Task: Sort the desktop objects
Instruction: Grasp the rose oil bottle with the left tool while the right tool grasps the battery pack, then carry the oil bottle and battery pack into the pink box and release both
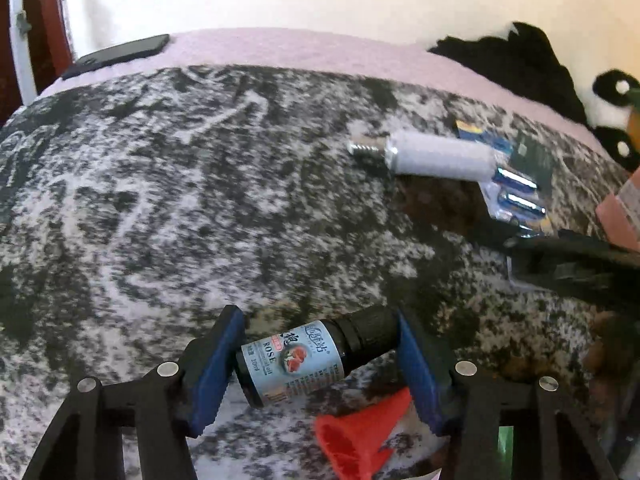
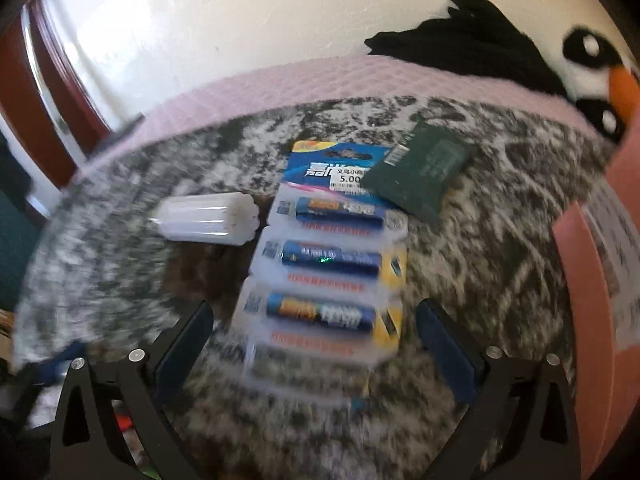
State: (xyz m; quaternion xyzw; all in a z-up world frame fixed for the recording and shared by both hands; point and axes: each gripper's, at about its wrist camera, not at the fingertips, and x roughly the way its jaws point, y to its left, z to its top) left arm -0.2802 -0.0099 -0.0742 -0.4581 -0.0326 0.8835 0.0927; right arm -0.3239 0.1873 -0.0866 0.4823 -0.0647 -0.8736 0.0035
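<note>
My left gripper [image 1: 318,354] is shut on a small dark rose-oil bottle [image 1: 304,356] with a light blue label, held sideways above the speckled black-and-white table cover [image 1: 160,200]. A red funnel [image 1: 360,436] lies just below it. My right gripper [image 2: 314,340] is open, its jaws on either side of the lower end of a battery blister pack [image 2: 328,256]. A white light bulb [image 2: 208,220] lies left of the pack, and it also shows in the left wrist view [image 1: 436,156]. A dark green packet [image 2: 420,168] overlaps the pack's top right corner.
A pink box [image 2: 596,300] stands at the right. A black phone [image 1: 120,54] lies on the pink cloth at the far left edge. Black fabric [image 2: 460,48] and a panda-like plush toy [image 2: 600,76] sit at the back right by the wall.
</note>
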